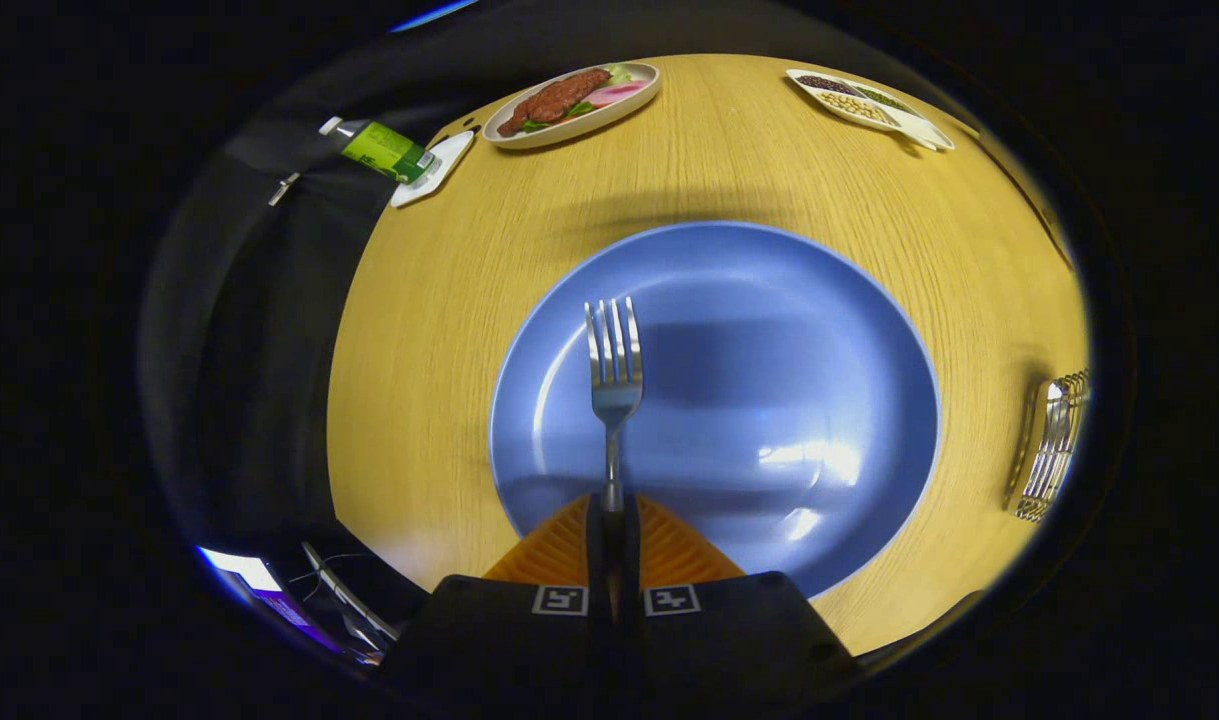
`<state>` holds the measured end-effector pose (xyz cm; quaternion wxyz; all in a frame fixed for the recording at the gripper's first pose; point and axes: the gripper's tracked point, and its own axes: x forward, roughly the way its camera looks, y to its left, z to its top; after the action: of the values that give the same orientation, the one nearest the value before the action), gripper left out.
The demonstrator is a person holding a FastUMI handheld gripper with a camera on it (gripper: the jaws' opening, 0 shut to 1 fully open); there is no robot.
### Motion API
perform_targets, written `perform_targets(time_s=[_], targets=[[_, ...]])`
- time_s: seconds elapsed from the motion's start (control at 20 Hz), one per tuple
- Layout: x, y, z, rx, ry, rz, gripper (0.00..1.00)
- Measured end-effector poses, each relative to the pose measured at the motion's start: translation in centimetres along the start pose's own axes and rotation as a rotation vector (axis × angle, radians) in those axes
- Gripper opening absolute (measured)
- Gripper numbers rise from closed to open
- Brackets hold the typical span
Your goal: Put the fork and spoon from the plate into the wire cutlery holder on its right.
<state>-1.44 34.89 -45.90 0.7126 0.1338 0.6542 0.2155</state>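
Observation:
A metal fork (613,385) sticks straight out from my gripper (612,512), whose two fingers are shut on its handle. The tines point away from me, raised over the big blue plate (769,400) on the wooden table. The fork's shadow lies across the plate's middle. No spoon lies on the part of the plate I see. The wire cutlery holder (1049,445) stands on the table to the right of the plate, well clear of the fork.
Beyond the plate, an oval dish of sausage and vegetables (572,102) sits at the table's far side. A divided dish of beans (867,105) lies at the far right. A green carton (384,150) rests on a small white tray at the far left.

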Motion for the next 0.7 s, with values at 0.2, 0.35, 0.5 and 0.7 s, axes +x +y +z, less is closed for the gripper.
perform_targets(time_s=[0.2, 0.35, 0.5, 0.7], targets=[[-4.8, 0.8, 1.0, -0.016, -0.016, 0.101, 0.06], [-9.8, 0.3, 2.0, -0.064, -0.041, 0.137, 0.06], [-15.4, -1.3, 2.8, -0.113, -0.069, 0.145, 0.05], [-21.9, -6.7, 2.7, -0.161, -0.061, 0.071, 0.05]])
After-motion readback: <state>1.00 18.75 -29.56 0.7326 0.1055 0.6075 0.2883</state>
